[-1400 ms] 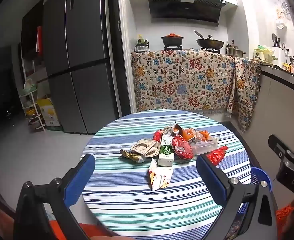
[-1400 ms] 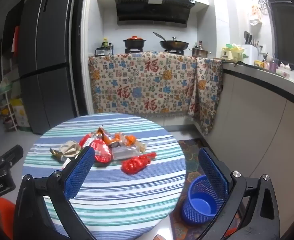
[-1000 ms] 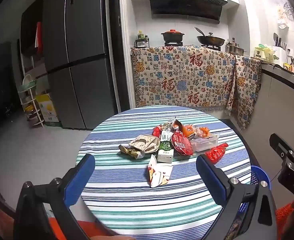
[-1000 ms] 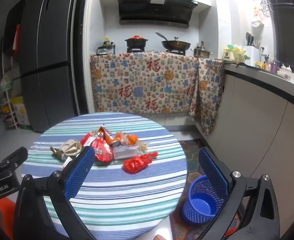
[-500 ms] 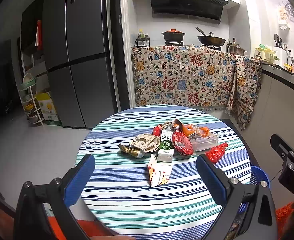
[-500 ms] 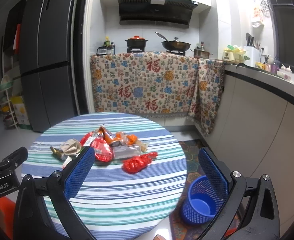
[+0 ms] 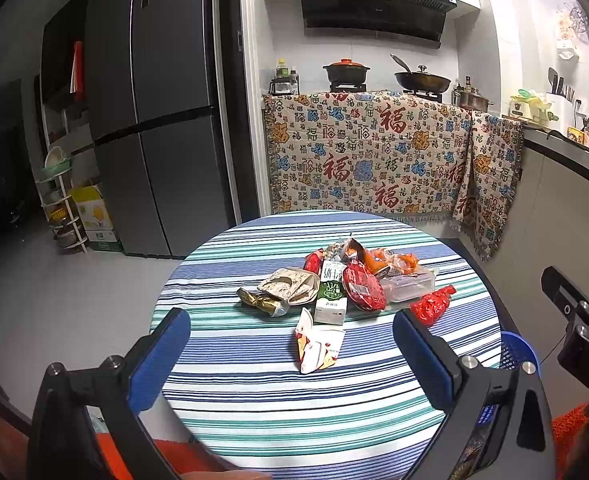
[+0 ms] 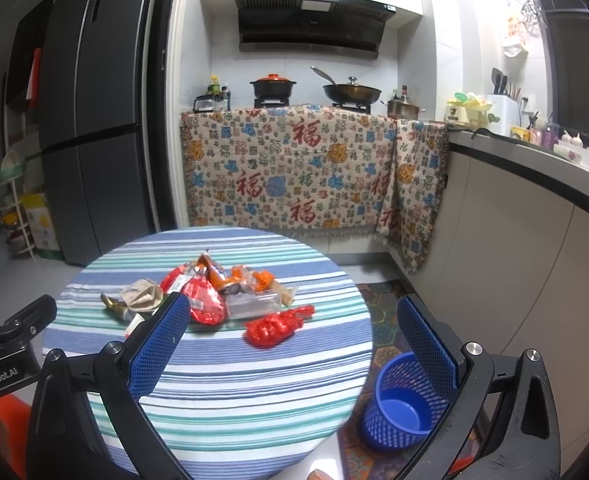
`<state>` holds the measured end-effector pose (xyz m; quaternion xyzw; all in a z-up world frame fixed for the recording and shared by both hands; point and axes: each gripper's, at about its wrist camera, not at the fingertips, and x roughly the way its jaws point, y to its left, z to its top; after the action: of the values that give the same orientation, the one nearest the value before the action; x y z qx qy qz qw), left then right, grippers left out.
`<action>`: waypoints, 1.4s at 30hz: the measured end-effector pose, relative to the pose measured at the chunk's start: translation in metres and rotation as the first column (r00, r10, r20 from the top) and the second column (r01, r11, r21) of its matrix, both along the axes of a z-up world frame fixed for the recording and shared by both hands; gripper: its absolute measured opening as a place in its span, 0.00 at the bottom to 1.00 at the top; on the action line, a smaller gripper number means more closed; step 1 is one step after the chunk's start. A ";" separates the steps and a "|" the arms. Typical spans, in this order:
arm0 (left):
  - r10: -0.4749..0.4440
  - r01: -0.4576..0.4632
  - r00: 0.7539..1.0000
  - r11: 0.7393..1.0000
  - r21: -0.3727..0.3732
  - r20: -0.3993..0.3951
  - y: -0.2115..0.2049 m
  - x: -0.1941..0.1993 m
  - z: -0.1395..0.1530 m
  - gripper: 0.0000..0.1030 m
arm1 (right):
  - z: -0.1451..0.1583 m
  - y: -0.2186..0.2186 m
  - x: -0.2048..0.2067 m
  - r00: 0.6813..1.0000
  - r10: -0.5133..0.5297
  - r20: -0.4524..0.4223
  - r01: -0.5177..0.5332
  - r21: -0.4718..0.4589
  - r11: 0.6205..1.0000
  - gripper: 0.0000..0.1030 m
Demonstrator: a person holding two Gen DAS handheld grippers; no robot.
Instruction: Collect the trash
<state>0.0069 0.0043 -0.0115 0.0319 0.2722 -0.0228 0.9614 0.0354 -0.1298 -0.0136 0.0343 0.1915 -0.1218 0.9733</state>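
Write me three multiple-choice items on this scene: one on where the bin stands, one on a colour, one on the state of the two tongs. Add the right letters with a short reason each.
1. Where is the bin?
A. On the table
B. On the floor beside the table
C. On the stove

2. What colour is the crumpled bag lying nearest the bin?
A. Red
B. Green
C. White

3. In what state are the tongs?
A. Both open and empty
B. Left shut on the carton
C. Right shut on a wrapper

Answers:
1. B: the blue mesh bin stands on the floor at the right edge of the table.
2. A: the bag is bright red and lies apart from the pile.
3. A: the left tongs and right tongs stand spread wide with nothing between them; the carton lies untouched on the cloth.
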 end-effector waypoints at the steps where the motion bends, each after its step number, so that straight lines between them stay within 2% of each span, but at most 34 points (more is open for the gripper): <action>1: 0.000 0.000 1.000 1.000 0.000 0.001 0.000 -0.001 0.001 1.00 | 0.000 0.000 0.000 1.000 0.001 0.000 -0.001 -0.001 1.000 1.00; 42: -0.006 0.006 1.000 1.000 0.000 0.001 0.000 -0.004 0.006 1.00 | 0.002 0.001 0.003 1.000 -0.009 -0.002 0.009 0.003 1.000 1.00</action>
<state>0.0027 0.0040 -0.0058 0.0324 0.2716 -0.0255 0.9615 0.0384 -0.1288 -0.0116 0.0363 0.1923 -0.1259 0.9725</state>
